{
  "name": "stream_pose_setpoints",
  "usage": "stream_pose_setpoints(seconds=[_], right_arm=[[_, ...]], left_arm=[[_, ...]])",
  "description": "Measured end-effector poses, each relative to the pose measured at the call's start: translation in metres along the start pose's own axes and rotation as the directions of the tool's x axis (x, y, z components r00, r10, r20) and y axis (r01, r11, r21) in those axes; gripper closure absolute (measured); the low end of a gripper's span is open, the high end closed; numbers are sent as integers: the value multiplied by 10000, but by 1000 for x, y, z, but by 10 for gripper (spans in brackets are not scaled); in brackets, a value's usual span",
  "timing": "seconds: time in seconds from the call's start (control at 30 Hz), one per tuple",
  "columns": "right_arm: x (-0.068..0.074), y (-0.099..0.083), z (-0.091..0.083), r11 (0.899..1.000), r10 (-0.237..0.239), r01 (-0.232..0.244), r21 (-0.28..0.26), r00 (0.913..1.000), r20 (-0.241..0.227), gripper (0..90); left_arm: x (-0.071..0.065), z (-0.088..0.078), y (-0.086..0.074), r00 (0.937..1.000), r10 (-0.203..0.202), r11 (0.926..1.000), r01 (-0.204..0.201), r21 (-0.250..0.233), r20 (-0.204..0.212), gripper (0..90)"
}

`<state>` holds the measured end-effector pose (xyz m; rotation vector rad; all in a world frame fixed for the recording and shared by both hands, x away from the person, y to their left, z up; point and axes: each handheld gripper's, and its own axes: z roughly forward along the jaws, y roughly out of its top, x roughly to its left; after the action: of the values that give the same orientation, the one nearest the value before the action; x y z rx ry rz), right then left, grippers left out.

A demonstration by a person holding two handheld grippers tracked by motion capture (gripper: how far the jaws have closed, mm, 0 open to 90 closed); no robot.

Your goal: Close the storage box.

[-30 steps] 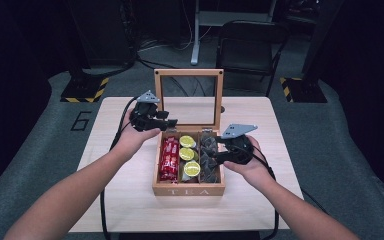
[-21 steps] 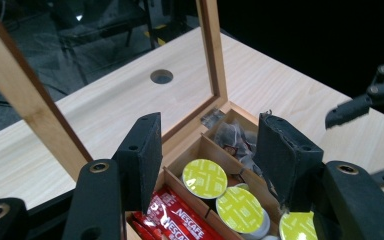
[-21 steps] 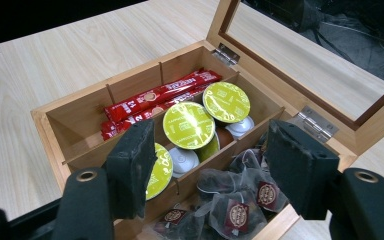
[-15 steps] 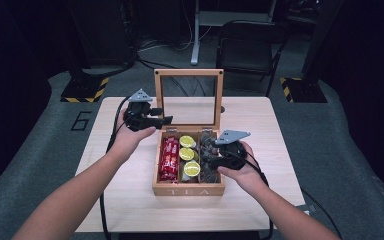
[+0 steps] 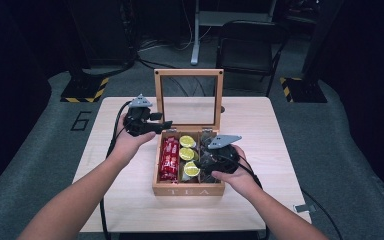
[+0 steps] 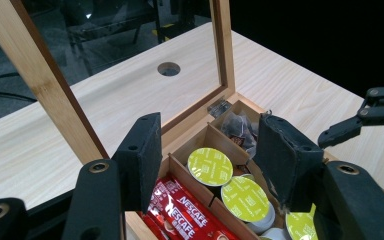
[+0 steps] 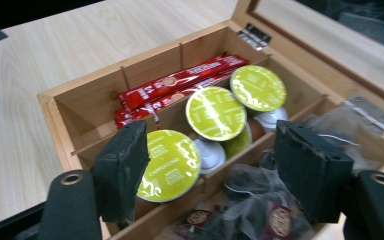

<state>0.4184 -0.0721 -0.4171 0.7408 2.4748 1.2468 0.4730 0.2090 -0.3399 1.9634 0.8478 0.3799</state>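
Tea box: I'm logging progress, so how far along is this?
Done: the lid stands open. In hand: the right gripper, jaws open, hovers over the tea bags; the left gripper waits open by the lid. Left: nothing is gripped yet.

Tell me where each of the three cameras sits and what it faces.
High view: above the person's side, looking forward and down at the table and open tea box; both forearms, left gripper and right gripper show.
Left gripper view: rides the left gripper, facing the lid and pods; its open fingers show.
Right gripper view: rides the right gripper over the box; its open fingers show.
Shared: pods and red sticks.
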Motion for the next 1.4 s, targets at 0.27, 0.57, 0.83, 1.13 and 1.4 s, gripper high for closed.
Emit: stream_pose_setpoints(seconds=[0.27,0.57,0.83,1.13,1.4], right_arm=[[10,1,13,9993,-258,264,256,9994,-234,288],[11,-1,27,9970,-367,382,670,9990,-236,288],[16,-3,32,9954,-496,521,805,9982,-329,283],[19,-7,36,9937,-386,429,1039,9984,-424,282],[20,-9,41,9906,-520,574,1242,9976,-461,281]], left_arm=[[-2,-1,-2,10000,-65,10000,65,-71,-70,432],[-3,0,-2,10000,-68,9999,68,-113,-58,432],[0,1,-5,9998,-192,9996,190,-212,-106,432],[0,-1,-5,9997,-183,9996,179,-220,-166,432],[-1,2,-6,9998,-134,9998,131,-154,-165,433]])
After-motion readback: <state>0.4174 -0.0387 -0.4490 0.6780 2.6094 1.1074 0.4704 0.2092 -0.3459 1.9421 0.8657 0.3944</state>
